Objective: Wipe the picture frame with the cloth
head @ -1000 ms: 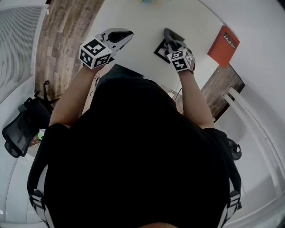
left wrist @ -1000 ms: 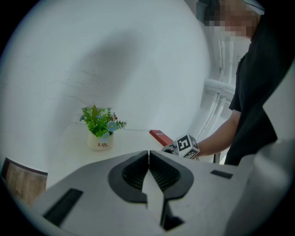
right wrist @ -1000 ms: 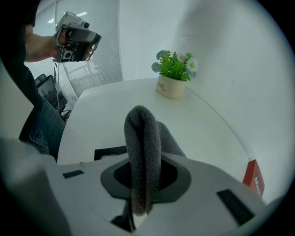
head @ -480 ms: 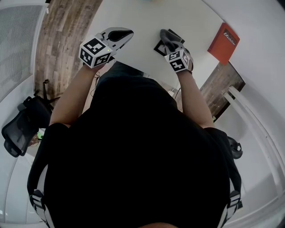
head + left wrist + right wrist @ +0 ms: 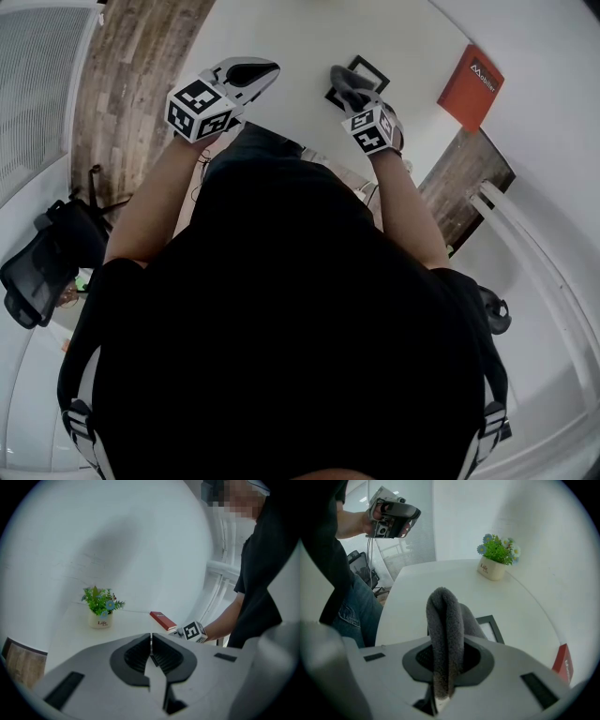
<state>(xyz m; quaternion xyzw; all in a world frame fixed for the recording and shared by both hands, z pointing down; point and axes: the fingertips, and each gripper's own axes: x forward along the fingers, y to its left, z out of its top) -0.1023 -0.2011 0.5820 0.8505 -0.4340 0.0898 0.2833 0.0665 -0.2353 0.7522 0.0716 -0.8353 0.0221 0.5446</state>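
A black picture frame (image 5: 372,67) with a white middle lies flat on the white table (image 5: 300,37). My right gripper (image 5: 353,95) points steeply down over the frame's near left part and is shut on a folded grey cloth (image 5: 347,81). In the right gripper view the cloth (image 5: 445,630) stands up between the jaws and hides most of the frame (image 5: 497,631) behind it. My left gripper (image 5: 266,68) hovers above the table to the left, away from the frame, jaws shut with nothing in them. In its own view the left gripper (image 5: 151,642) has its pads touching.
A red book (image 5: 472,86) lies at the table's right edge, near the wall. A small potted plant (image 5: 496,557) with blue flowers stands at the far side of the table. The person's body fills the lower head view; a dark office chair (image 5: 42,267) stands at left.
The right gripper has slid the cloth leftward across the frame, from its right part to its near left part. The left gripper has hardly moved.
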